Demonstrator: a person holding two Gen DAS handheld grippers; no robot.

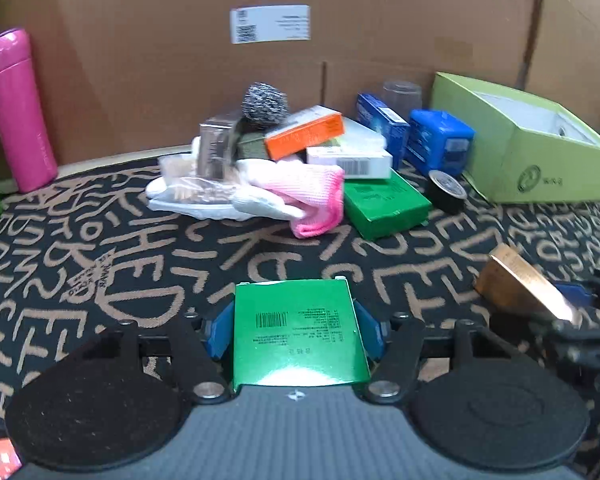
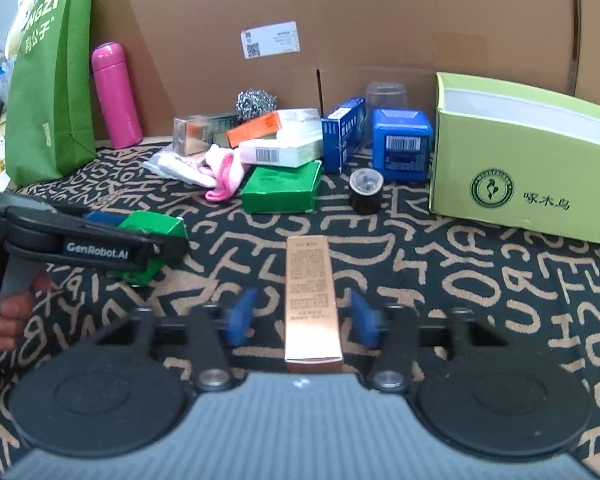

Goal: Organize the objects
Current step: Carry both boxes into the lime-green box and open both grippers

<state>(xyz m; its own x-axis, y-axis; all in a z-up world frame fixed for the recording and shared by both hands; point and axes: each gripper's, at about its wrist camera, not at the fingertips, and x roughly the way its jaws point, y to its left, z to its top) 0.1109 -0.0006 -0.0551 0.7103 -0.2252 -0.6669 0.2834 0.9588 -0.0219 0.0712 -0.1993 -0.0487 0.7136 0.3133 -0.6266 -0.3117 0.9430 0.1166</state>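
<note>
Cardboard walls [image 2: 220, 8] closed off the back of a black mat [image 1: 100, 248] printed with tan letters. The left gripper [image 1: 296, 330] pinched a small green box [image 1: 300, 340], its blue pads tight against both sides. The right gripper [image 2: 300, 316] straddled a slim copper box [image 2: 310, 300], but a gap showed on each side, so its pads were not yet pressing on it. Judging by the layout, the sorting had barely started: the light green bin [image 2: 520, 168] at the right looked empty as far as its inside showed, while a heap [image 2: 260, 148] of boxes, a steel scourer and a pink cloth lay near the back wall. A pink flask [image 2: 114, 96] stood well apart at the left.
</note>
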